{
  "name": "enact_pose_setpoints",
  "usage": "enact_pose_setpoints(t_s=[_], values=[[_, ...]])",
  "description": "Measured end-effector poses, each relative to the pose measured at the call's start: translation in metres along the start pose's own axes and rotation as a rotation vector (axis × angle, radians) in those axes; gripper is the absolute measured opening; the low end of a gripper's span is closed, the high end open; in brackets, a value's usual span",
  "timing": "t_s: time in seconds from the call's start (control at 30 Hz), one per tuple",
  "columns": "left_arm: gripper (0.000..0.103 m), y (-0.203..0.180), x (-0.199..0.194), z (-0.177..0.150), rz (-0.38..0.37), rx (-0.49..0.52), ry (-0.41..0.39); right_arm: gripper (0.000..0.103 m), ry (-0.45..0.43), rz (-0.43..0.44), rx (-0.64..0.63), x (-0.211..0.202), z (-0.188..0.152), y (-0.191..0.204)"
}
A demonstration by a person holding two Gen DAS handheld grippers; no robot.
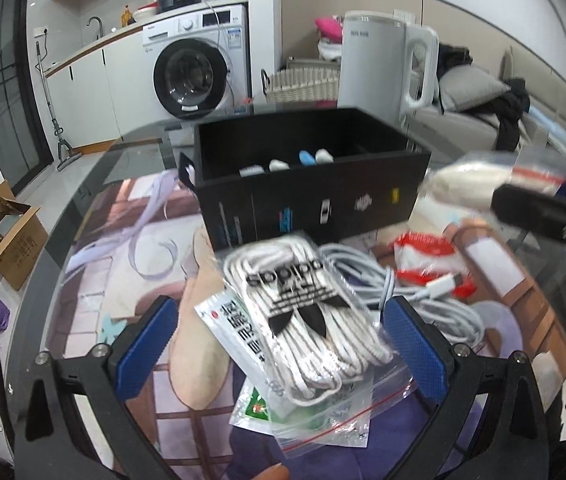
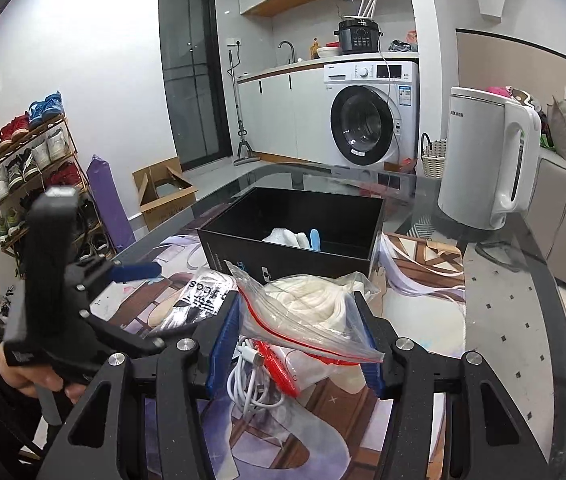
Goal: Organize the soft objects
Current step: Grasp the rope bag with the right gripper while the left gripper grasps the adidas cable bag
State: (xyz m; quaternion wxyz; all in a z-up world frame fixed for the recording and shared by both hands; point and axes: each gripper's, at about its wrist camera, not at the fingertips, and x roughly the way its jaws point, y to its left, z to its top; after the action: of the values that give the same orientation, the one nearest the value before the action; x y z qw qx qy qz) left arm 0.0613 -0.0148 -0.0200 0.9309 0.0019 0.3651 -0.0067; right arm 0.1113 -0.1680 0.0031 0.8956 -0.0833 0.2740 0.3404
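A black open box (image 1: 315, 188) (image 2: 295, 236) stands on the table with white and blue soft items inside. My left gripper (image 1: 279, 344) is open, its blue pads on either side of a clear bag of white laces (image 1: 303, 320) with a black logo. My right gripper (image 2: 295, 340) is shut on a clear zip bag of cream cord (image 2: 307, 308) and holds it above the table, in front of the box. That bag also shows at the right of the left wrist view (image 1: 483, 180). The left gripper's body also shows at the left of the right wrist view.
A coiled white cable (image 1: 415, 292) (image 2: 251, 384) and a red-and-white packet (image 1: 427, 256) lie on the printed mat. A white kettle (image 2: 487, 160) stands behind the box on the glass table (image 2: 523, 320). A washing machine, cardboard box and shoe rack stand beyond.
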Motion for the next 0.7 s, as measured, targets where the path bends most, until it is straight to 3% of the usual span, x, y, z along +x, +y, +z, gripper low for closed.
enact_pose_setpoints(t_s=[0.17,0.23,0.3,0.47,0.7], values=[[0.098,-0.005,0.002,-0.001,-0.003,0.018,0.007,0.054,0.004,0.000,0.006,0.002,0.000,-0.004],[0.086,-0.006,0.003,-0.002,-0.012,0.022,0.017,0.054,0.006,0.001,0.008,0.002,0.000,-0.004],[0.064,-0.007,0.004,-0.003,-0.027,0.026,0.023,0.054,0.006,0.000,0.008,0.003,0.000,-0.005],[0.040,-0.009,-0.002,-0.003,-0.037,0.053,0.001,0.054,0.009,0.004,0.005,0.006,-0.001,-0.004],[0.032,-0.002,-0.009,0.001,-0.059,0.039,-0.015,0.053,0.010,0.004,0.005,0.006,-0.002,-0.004]])
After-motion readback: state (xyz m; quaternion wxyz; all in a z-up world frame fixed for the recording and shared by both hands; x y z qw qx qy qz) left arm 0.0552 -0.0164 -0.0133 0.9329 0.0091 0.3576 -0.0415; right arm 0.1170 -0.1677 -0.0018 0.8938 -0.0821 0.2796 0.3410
